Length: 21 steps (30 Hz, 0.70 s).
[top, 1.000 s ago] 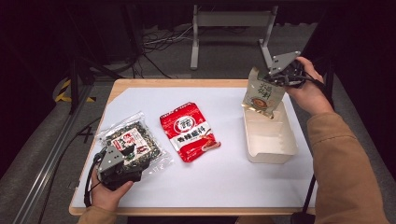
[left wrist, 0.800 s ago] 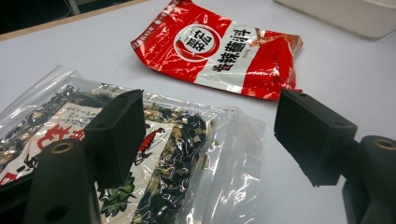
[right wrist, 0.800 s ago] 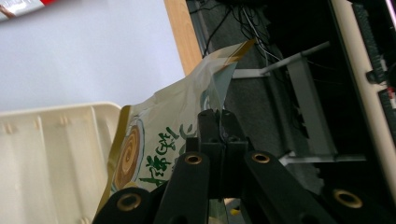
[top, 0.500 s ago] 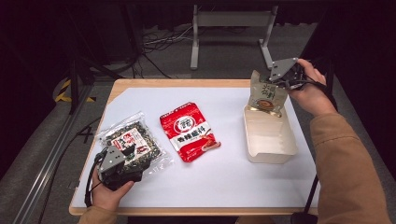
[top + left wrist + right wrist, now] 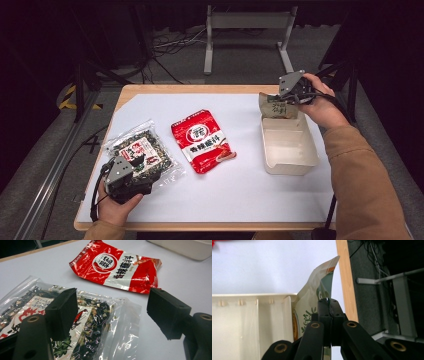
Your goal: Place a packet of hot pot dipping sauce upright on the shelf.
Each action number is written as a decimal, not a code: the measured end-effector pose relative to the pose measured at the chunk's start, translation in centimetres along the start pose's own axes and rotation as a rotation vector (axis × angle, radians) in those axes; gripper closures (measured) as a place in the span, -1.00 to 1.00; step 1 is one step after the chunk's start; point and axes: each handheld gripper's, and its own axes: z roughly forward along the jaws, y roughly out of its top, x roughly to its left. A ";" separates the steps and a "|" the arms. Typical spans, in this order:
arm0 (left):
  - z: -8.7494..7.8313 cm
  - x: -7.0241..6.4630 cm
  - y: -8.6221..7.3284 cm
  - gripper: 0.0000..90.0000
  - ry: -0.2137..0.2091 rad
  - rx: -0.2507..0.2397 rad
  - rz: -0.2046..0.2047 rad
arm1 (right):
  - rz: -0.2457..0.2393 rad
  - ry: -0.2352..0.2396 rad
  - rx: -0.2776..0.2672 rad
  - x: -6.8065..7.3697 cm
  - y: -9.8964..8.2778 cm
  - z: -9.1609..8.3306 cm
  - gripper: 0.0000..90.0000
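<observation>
While left gripper idles open, right gripper, clamping beige pouch, has sunk toward tray.

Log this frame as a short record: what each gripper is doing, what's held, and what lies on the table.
right gripper: shut on beige pouch, held at the far end of the white bin
left gripper: open, jaws over the clear seaweed bag, not gripping
red packet: flat on the table, between seaweed bag and bin
bin contents: no other item visible inside
</observation>
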 end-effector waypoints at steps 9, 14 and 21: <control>0.2 -0.1 0.1 -0.43 -0.004 0.004 -0.005 | 0.117 -0.006 -0.020 -0.2 -1.8 0.2 0.99; 0.3 -0.1 0.1 -0.43 -0.010 0.003 -0.004 | 0.173 -0.011 -0.017 -0.1 -1.8 0.1 0.82; 0.5 0.1 0.4 -0.43 -0.014 -0.001 -0.003 | 0.298 -0.051 -0.059 0.1 -1.9 -0.5 0.09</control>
